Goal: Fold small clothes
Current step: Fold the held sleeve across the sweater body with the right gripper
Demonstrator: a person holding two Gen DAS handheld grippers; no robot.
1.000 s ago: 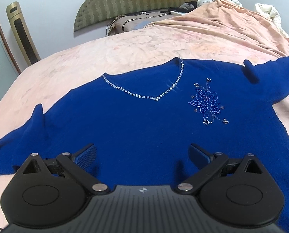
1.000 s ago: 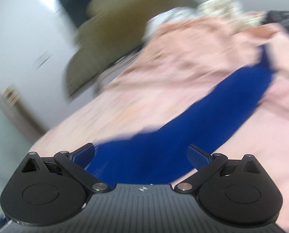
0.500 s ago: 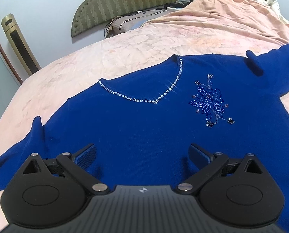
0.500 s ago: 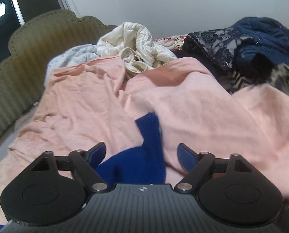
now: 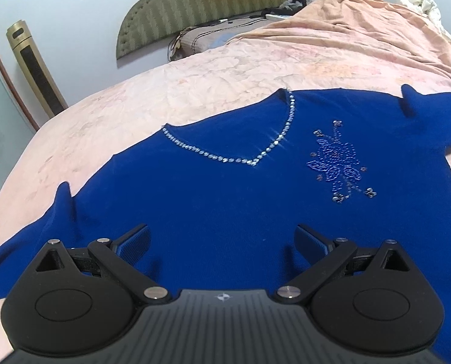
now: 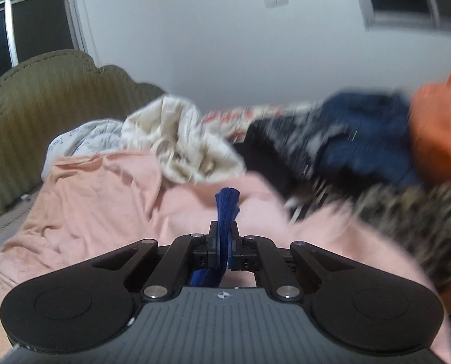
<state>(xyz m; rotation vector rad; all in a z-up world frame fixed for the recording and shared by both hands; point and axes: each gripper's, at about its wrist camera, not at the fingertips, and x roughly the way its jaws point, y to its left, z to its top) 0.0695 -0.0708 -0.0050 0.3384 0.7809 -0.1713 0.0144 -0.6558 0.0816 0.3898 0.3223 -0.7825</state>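
Blue sweater (image 5: 225, 212) lay front-up and spread flat on the pink bedspread (image 5: 195, 91), beaded V-neckline (image 5: 243, 157) and beaded flower motif (image 5: 337, 166) both showing. No fold visible in the body; by that reckoning, the task was barely begun.

Left gripper (image 5: 222, 242) hovered over the sweater's lower front, jaws spread wide, nothing between them, pads apparently clear of the cloth.

Right gripper (image 6: 224, 242) had just been closing; its jaws stood pressed together, pinching a narrow strip of blue knit, most likely the sleeve end (image 6: 227, 209), which stuck up past the fingertips. Beyond it a heap of other clothes (image 6: 346, 139) sat blurred at the far side of the bed, near the olive headboard (image 6: 43, 106).

Left to do, as judged: bring the pinched sleeve across the body, likewise the other sleeve, then fold the body itself. The heap probably awaits the same.
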